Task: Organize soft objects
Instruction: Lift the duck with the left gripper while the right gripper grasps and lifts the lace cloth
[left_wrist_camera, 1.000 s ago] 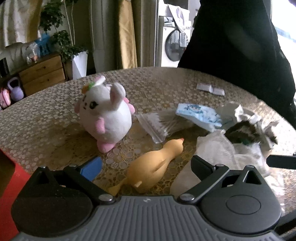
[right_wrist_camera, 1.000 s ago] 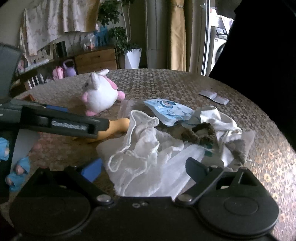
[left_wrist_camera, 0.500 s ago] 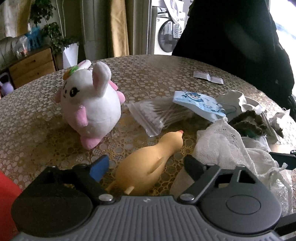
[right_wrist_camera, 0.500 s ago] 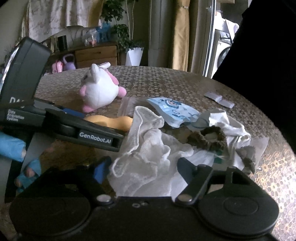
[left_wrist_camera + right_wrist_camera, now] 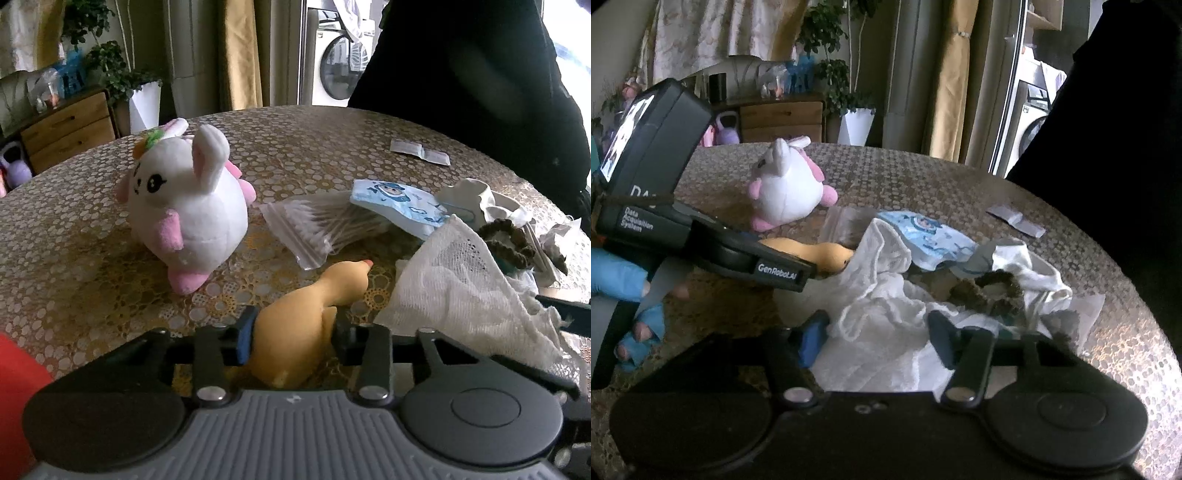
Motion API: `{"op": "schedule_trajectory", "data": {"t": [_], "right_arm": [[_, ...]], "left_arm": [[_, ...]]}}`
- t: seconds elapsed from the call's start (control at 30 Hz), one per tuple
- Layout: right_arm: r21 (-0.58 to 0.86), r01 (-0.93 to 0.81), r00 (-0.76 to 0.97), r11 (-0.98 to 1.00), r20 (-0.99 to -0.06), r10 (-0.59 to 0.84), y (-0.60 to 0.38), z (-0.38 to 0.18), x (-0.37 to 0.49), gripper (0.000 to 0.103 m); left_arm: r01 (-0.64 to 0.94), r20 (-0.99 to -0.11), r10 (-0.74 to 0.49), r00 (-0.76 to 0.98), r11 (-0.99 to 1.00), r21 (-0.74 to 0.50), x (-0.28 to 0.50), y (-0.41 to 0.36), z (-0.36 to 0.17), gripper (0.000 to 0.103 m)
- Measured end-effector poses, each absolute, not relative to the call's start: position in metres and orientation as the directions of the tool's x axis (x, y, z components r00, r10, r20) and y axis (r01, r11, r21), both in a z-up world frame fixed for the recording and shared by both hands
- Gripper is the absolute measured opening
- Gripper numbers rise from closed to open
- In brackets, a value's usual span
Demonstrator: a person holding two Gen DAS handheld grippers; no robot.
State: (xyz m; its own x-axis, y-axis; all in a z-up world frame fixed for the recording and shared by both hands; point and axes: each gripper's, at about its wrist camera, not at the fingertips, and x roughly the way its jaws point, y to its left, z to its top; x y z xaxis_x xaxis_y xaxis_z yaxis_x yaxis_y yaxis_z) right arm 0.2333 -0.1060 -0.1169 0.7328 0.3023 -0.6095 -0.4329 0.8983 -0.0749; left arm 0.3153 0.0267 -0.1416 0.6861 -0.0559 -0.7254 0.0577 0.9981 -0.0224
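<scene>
So my left gripper [image 5: 291,332] is clamped on the fat end of the yellow rubber duck [image 5: 314,306], low in the middle of the left wrist frame, its beak pointing up toward the bag of cotton swabs [image 5: 317,229]. My right gripper [image 5: 877,334] has its fingers apart around a bunched white cloth [image 5: 882,317], not squeezing it as far as I can see. The white bunny plush [image 5: 184,206] sits upright on the table [image 5: 314,140], left of center.
</scene>
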Motion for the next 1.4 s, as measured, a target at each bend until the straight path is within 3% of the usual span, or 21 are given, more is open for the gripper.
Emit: {"op": "schedule_trajectory", "data": {"t": [0.23, 0.37, 1.4], "right_arm": [[-0.05, -0.432, 0.724, 0.9, -0.614, 0.314, -0.11, -0.109, 0.232, 0.017], [-0.032, -0.434, 0.728, 0.9, -0.601, 0.329, -0.113, -0.098, 0.227, 0.013], [-0.041, -0.563, 0.758, 0.825, -0.422, 0.497, -0.076, -0.001, 0.157, 0.013]], "left_arm": [[0.028, -0.726, -0.003, 0.688, 0.999, 0.022, 0.304, 0.027, -0.132, 0.033], [0.001, -0.725, -0.007, 0.689, 1.0, -0.008, 0.294, 0.036, -0.121, 0.033], [-0.068, -0.667, 0.033, 0.744, 0.997, -0.028, 0.185, 0.115, -0.005, 0.033]]}}
